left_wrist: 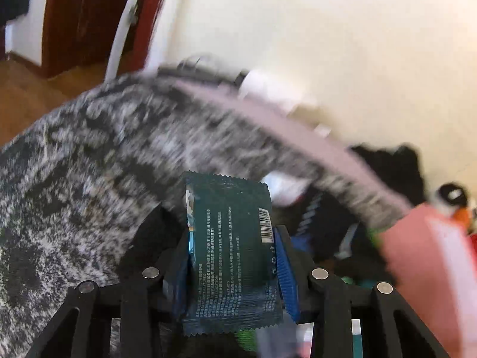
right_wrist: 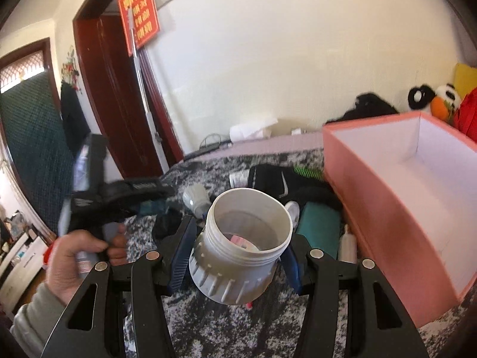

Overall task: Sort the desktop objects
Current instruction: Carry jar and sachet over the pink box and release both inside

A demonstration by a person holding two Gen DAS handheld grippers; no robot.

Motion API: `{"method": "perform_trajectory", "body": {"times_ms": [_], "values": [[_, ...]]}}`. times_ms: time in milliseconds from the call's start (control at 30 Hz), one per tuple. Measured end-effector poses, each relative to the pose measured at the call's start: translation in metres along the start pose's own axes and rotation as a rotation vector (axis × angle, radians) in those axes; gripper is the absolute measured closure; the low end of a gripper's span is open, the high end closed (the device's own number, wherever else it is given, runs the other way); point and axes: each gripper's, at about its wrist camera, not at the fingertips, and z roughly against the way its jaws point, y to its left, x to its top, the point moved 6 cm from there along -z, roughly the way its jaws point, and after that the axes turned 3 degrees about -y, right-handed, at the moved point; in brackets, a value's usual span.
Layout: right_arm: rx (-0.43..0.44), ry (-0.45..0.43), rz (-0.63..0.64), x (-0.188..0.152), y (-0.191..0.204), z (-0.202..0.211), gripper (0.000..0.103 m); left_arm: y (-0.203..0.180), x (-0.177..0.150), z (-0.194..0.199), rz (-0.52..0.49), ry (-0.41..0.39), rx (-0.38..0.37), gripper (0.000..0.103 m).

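A dark teal sachet (left_wrist: 229, 256) with printed text and a barcode is clamped upright between the blue pads of the left gripper (left_wrist: 231, 253), lifted above a grey mottled cloth (left_wrist: 74, 179). A white plastic jar (right_wrist: 243, 244), open and tilted, is gripped between the fingers of the right gripper (right_wrist: 238, 256), the pads pressed against its threaded neck. Just to the right of the jar, an open pink box (right_wrist: 396, 203) is seen on the cloth, its inside white. Socks, a bulb and small bottles are scattered behind the jar. The left gripper is held by a hand (right_wrist: 77, 259) at the left.
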Motion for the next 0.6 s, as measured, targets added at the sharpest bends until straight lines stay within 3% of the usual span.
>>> {"method": "perform_trajectory", "body": {"times_ms": [167,333,500,600], "values": [[-0.061,-0.139,-0.016,0.020,-0.014,0.031,0.047,-0.058,-0.001,0.044,-0.047,-0.086,-0.148,0.061],[-0.271,-0.338,-0.041,0.042,-0.058,0.086,0.047,-0.135,-0.024,0.050,-0.121,-0.077,-0.349,0.061],[-0.477,-0.372,-0.131,0.045,-0.117,0.111,0.046,-0.222,-0.059,0.060,-0.240,-0.070,-0.569,0.061],[-0.548,-0.343,-0.222,0.042,-0.157,0.115,0.046,-0.256,-0.078,0.059,-0.313,-0.049,-0.634,0.061]]}}
